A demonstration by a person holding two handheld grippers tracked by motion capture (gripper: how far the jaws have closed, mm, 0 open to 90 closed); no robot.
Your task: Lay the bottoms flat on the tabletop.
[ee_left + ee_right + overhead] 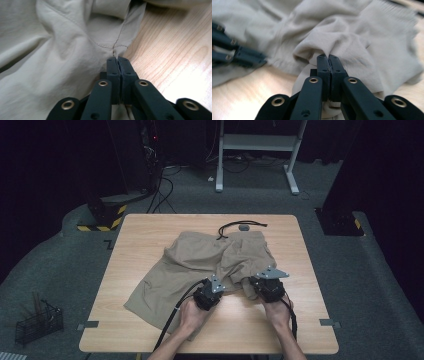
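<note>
The fingers (113, 67) of the left gripper (117, 59) are pressed together on a pinch of khaki cloth at a stitched seam junction of the shorts (62, 50), with the pale wood of the tabletop (175, 50) showing just beside the pinch. The fingers (336, 65) of the right gripper (328, 56) are likewise closed on a bunched fold of the same garment, and the cloth rises in a small peak over the tips. In the high view the shorts (200, 265) lie crumpled across the middle of the tabletop (280, 330), waistband toward the far edge, one leg spread toward the near left and the other gathered up near the centre. The left gripper (209, 295) and right gripper (267, 287) sit close together at the near edge of the garment, each held in a hand (192, 317) that enters from below. A black cord (240, 225) with a small grey tag lies on the wood just beyond the waistband, apart from both grippers. Judged from this arrangement, the step in hand is securing two grip points on the near edge before spreading or folding. The next move would call for drawing the two pinches apart evenly, keeping the cloth low over the wood so that the gathered leg unrolls flat rather than dragging the whole garment sideways.
</note>
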